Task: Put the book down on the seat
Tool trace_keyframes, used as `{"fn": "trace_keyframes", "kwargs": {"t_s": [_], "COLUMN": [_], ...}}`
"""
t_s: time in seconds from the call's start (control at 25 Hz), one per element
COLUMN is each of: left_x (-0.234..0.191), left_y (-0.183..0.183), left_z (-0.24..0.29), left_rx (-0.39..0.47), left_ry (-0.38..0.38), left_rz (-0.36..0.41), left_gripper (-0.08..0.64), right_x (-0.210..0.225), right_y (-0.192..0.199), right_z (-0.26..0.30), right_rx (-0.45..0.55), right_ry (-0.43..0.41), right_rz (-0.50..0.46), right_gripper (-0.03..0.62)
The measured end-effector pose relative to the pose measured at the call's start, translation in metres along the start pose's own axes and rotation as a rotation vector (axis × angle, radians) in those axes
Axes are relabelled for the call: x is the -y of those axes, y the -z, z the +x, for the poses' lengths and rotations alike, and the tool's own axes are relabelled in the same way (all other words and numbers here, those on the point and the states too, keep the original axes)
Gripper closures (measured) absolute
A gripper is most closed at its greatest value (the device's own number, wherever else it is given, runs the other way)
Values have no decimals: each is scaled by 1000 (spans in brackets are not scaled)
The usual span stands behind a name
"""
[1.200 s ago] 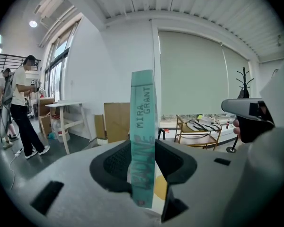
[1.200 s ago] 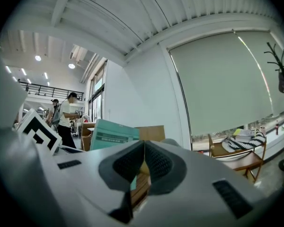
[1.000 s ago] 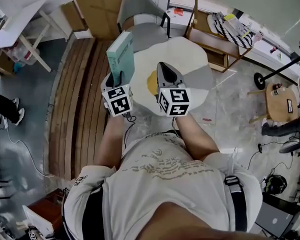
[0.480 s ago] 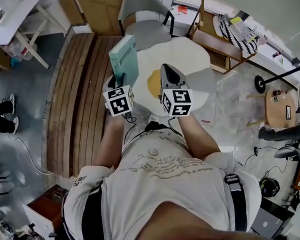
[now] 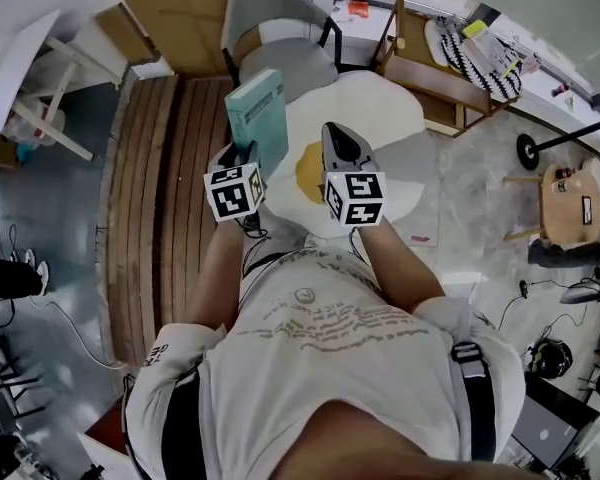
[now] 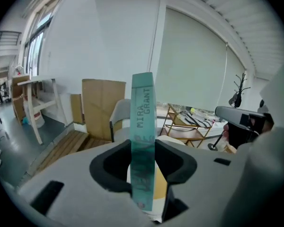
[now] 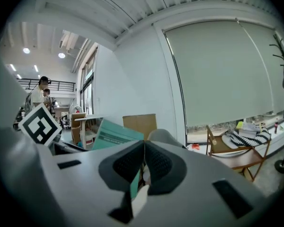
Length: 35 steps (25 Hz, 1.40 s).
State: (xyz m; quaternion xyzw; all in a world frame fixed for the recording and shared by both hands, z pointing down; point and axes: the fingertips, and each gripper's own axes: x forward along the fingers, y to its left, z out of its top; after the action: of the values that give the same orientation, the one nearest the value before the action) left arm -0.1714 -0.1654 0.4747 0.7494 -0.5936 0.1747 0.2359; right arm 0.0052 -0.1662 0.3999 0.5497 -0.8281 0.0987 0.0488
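Teal book (image 6: 143, 141) between left gripper (image 6: 144, 174) jaws

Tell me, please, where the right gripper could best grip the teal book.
Probably the book by its spine, above the left gripper, approached from the person's side: it stands upright, narrow spine facing the person, only its lower end clamped. The right gripper is shut and must open first.

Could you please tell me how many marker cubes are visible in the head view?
2: one cube on the left tool, which grips the book; the other cube on the shut right tool beside it. None seems hidden.
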Motion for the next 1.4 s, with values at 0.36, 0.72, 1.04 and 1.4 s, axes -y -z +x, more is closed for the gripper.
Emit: {"fn": "trace_keyframes", "kwargs": {"t_s": [0.36, 0.72, 1.04, 1.4], "left_x": [13, 8, 3, 7], "left_y": [11, 39, 106, 179], "left_z": [70, 115, 148, 196], "left_rx": [-136, -328, -518, -689], "left_ry": [252, 480, 582, 629], "left_rz": [-52, -35, -80, -118], "left_gripper": [391, 391, 391, 391], "right_x": [28, 38, 39, 33], "right_y": [15, 40, 88, 176], "right_z": [20, 9, -16, -8], "right_rx": [-35, -98, -161, -290], "right_ry": [153, 367, 497, 542], "right_rz": [47, 108, 194, 275], "right_gripper": [563, 563, 563, 563]}}
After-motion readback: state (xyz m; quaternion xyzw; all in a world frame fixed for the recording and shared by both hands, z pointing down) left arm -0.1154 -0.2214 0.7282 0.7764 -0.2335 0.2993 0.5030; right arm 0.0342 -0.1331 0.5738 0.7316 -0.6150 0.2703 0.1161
